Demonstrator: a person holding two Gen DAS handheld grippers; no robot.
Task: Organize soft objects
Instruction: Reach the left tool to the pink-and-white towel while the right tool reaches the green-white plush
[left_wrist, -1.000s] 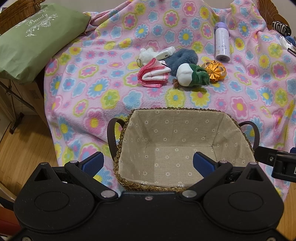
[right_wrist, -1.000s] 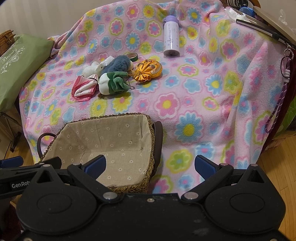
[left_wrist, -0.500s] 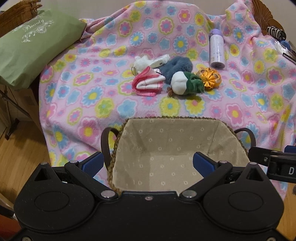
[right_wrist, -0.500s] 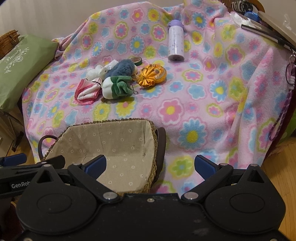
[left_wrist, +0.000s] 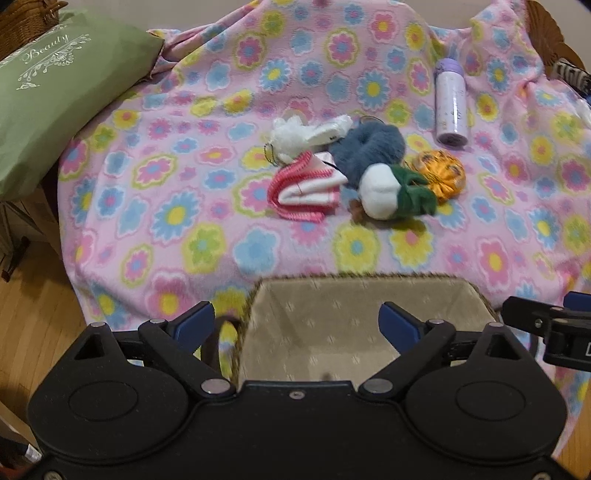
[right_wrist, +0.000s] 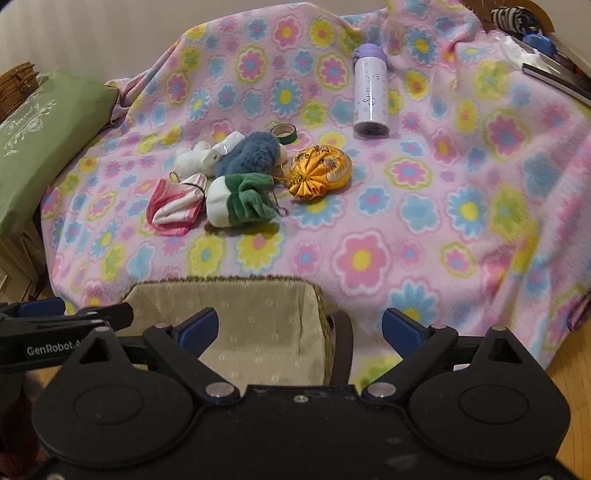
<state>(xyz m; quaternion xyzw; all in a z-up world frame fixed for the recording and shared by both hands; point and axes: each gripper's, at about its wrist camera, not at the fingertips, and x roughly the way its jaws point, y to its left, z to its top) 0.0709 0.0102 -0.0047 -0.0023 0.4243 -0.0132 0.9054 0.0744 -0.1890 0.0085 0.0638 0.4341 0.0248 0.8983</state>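
Note:
A cluster of soft things lies mid-blanket: a pink-edged folded cloth (left_wrist: 308, 188), a white-and-green plush (left_wrist: 393, 194), a blue fluffy piece (left_wrist: 369, 147), a white plush (left_wrist: 295, 136) and an orange satin pouch (left_wrist: 441, 173). They also show in the right wrist view: cloth (right_wrist: 175, 208), green plush (right_wrist: 240, 201), orange pouch (right_wrist: 319, 171). A lined woven basket (left_wrist: 351, 321) (right_wrist: 258, 317) sits at the near edge, nothing in it. My left gripper (left_wrist: 297, 323) is open above the basket. My right gripper (right_wrist: 299, 328) is open over the basket's right rim.
A purple bottle (right_wrist: 369, 96) stands behind the cluster, a tape roll (right_wrist: 283, 132) beside the blue piece. A green cushion (left_wrist: 55, 110) lies far left. The flowered blanket (right_wrist: 443, 203) drapes over the edges; wooden floor lies below on both sides.
Both grippers have moved forward and up toward the cluster; the basket has slid lower in both views and the soft things look nearer. Both stayed open.

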